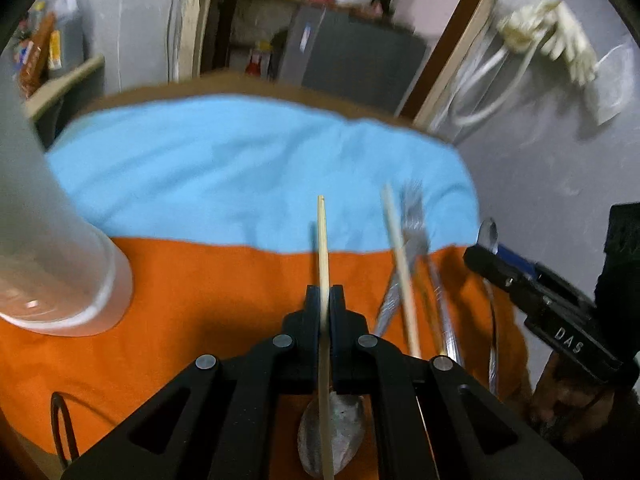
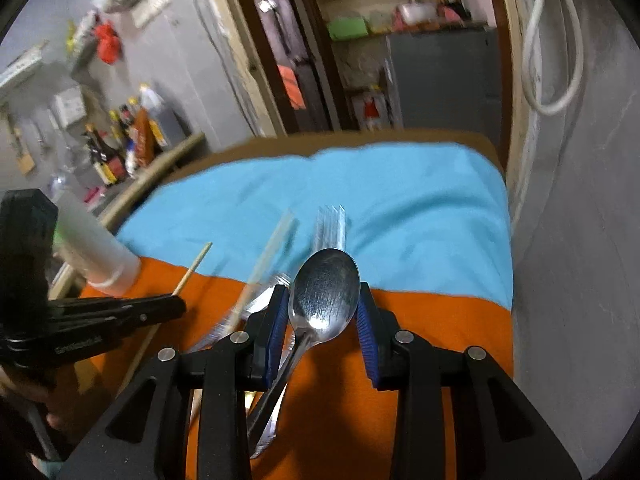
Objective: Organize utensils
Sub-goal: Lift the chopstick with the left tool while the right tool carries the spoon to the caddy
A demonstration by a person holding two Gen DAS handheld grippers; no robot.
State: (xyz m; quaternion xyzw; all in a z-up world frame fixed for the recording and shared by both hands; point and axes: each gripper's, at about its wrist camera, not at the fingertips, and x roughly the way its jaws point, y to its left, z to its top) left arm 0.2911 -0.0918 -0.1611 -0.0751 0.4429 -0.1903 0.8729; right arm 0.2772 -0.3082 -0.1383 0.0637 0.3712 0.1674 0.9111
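My left gripper [image 1: 325,300] is shut on a wooden chopstick [image 1: 323,248] that sticks forward over the orange cloth [image 1: 208,300]. A second chopstick [image 1: 400,264], a fork [image 1: 412,216] and other metal utensils lie to its right, and a spoon bowl [image 1: 344,440] lies under the gripper. My right gripper [image 2: 324,312] is shut on a steel spoon [image 2: 324,288], with the bowl up between the blue pads. It also shows in the left wrist view [image 1: 496,268]. A fork [image 2: 330,226] and a chopstick [image 2: 276,236] lie ahead, blurred.
A tall white frosted cup [image 1: 52,264] stands on the orange cloth at the left; it also shows in the right wrist view [image 2: 96,252]. A blue cloth [image 1: 248,176] covers the far half of the table. Bottles [image 2: 120,140] stand on a shelf at the far left.
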